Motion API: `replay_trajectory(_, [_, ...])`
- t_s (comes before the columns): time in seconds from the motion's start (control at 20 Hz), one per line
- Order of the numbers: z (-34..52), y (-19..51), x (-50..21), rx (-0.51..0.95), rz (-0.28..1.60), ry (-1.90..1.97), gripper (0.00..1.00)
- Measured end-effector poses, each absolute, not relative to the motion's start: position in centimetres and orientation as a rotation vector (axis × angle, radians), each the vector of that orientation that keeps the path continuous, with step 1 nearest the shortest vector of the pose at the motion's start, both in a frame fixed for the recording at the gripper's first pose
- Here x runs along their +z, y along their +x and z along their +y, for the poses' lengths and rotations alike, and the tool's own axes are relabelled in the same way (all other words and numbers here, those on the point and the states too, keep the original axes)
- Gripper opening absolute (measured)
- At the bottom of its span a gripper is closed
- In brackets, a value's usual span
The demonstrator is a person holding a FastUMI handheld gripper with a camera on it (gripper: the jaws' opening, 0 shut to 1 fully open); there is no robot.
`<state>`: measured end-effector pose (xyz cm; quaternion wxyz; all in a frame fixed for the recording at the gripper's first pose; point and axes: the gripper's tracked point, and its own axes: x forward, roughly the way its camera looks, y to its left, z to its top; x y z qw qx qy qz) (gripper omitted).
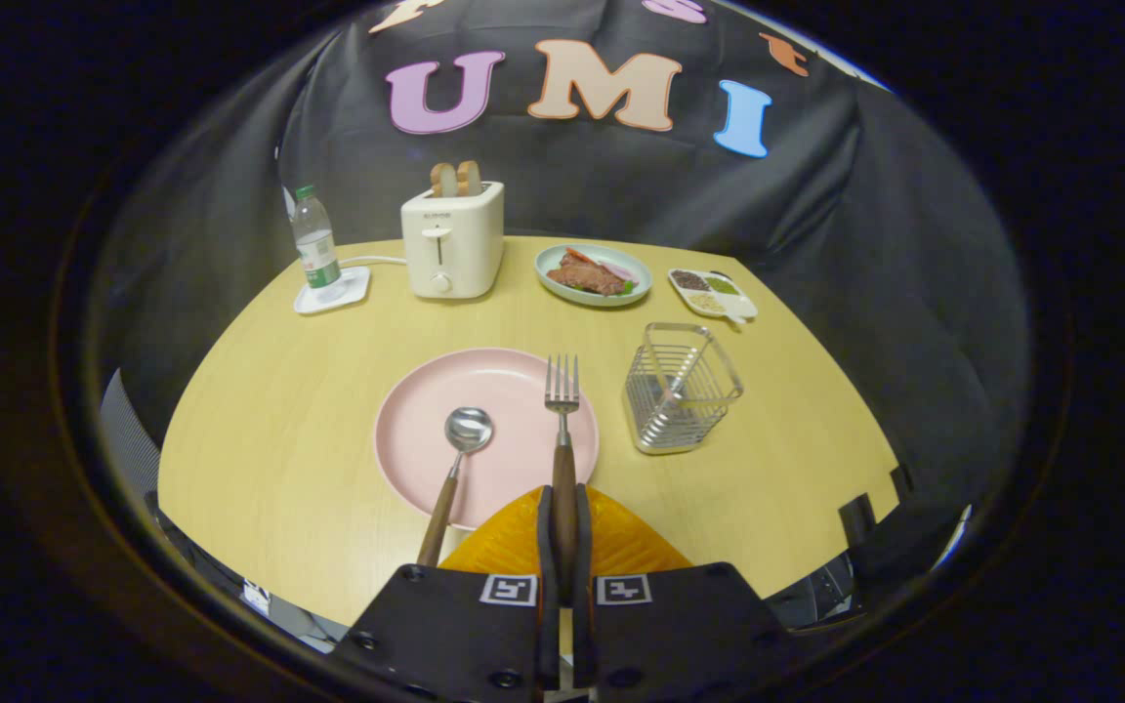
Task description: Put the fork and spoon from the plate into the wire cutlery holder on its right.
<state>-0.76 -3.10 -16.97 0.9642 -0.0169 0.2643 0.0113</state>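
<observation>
1. the gripper (563, 508), bottom centre, has its fingers pinching the fork (562, 430) by its wooden handle.
2. fork tines lie over the pink plate (426, 430), spoon (460, 459) just left.
3. the wire cutlery holder (682, 389) stands right of the plate on the surface (279, 410).

Shiny metal fork (562, 430), wire holder (682, 389); matt plate (426, 410), smooth wood-grain table (279, 410)

Far left on the wooden table (270, 410): clear water bottle (314, 244) with a green cap, upright on a small white tray (332, 292). Just right of it, cream toaster (453, 239) holding two bread slices (455, 179) (tops poking out), white cord trailing left. Farther right, pale green dish (593, 274) of meat, then a white divided tray (713, 294) of seasonings near the far right edge.
</observation>
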Motion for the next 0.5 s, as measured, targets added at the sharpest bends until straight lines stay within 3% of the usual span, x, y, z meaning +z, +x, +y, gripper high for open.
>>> replay_trajectory(0.5, [-6.8,-0.1,-12.1,-0.196,0.692,0.111,0.08])
